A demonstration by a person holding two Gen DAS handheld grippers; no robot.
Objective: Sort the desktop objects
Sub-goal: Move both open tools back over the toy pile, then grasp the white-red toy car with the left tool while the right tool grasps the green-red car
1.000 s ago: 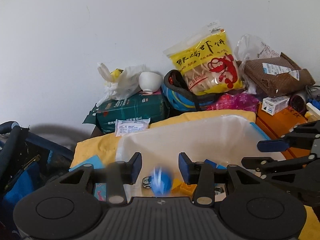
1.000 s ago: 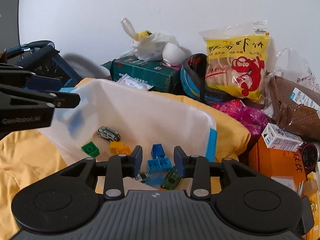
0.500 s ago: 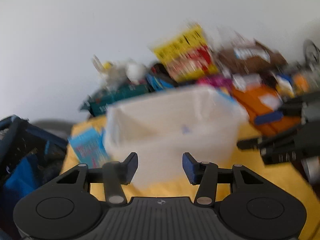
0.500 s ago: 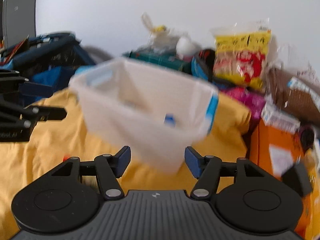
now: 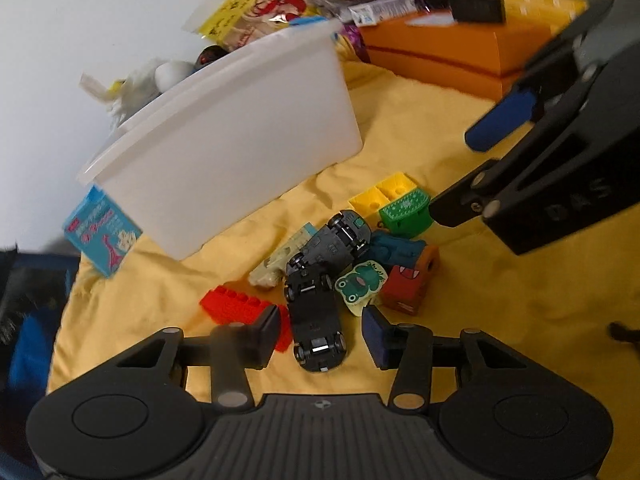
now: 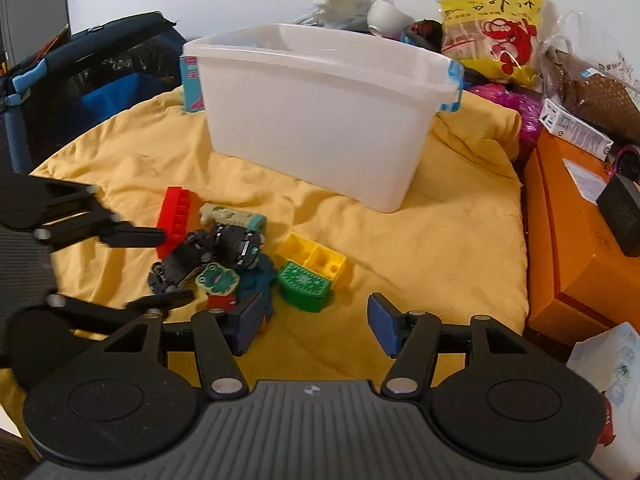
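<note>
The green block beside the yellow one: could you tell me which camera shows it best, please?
The right wrist view: the green block lies unobstructed, its patterned top facing the camera. The left wrist view shows it farther off and blurrier.

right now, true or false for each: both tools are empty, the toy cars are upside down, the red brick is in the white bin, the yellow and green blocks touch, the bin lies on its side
1. Both tools are empty: true. The left tool and right tool are open, holding nothing.
2. The toy cars lie upside down: true, wheels up.
3. The red brick is in the white bin: false. It lies on the yellow cloth.
4. The yellow block touches the green block: true.
5. The bin lies on its side: false. It stands upright.
</note>
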